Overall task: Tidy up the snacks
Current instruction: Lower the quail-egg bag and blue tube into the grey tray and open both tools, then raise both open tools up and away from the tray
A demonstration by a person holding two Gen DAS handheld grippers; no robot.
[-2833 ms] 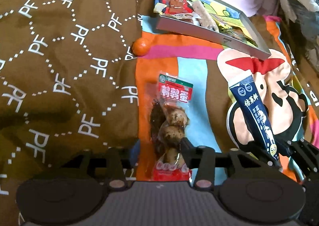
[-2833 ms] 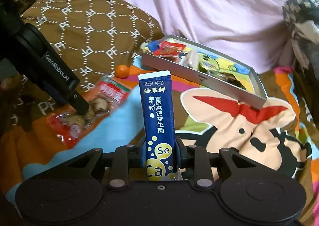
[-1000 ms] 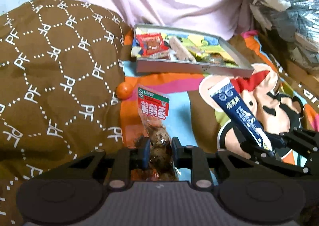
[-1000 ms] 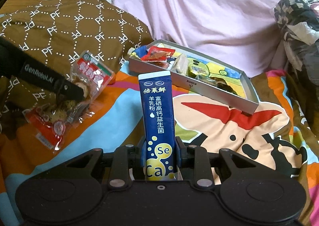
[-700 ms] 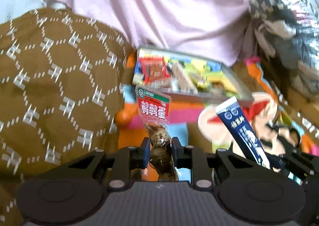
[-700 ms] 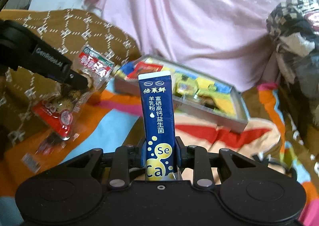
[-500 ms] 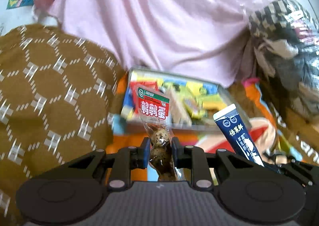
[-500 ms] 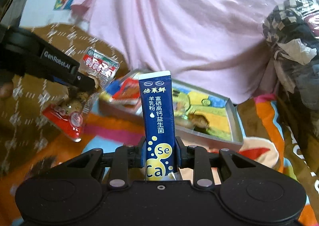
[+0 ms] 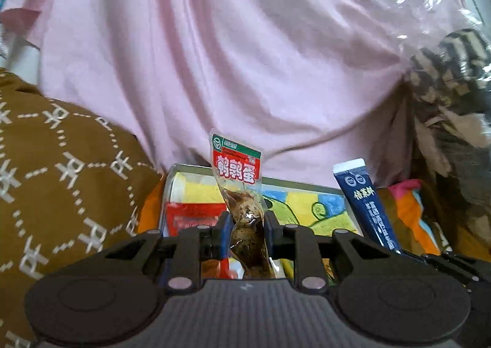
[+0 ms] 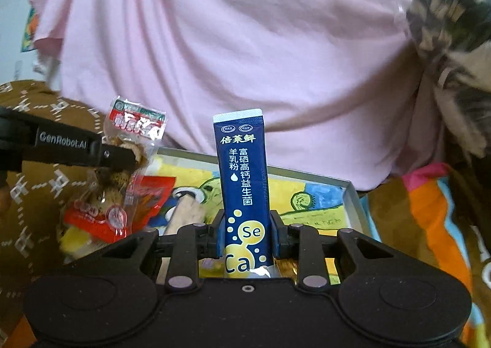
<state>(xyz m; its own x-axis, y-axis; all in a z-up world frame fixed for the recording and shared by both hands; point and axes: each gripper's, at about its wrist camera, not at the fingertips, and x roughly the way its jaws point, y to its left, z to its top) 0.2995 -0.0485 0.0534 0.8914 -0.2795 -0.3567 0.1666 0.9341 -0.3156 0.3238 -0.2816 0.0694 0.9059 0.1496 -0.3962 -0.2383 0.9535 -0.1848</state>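
At lower centre, my left gripper (image 9: 245, 236) clamped the limp, crinkly egg pouch (image 9: 242, 210) mid-body; my right gripper (image 10: 247, 234) pinched the stiffer blue sachet (image 10: 244, 188) low down.

— What's everything sitting on?

— A bed under a bright cartoon-print blanket (image 10: 429, 206), orange, blue and brown, seen at four o'clock in the right wrist view.

— And directly on it?

— A shallow grey tray (image 10: 353, 194) at the centre. A brown pillow with a white pattern (image 9: 61, 170) lies at nine o'clock. A pink cloth (image 9: 233, 50) is heaped at twelve, behind the tray. A dark patterned bundle (image 9: 454, 96) sits at three.
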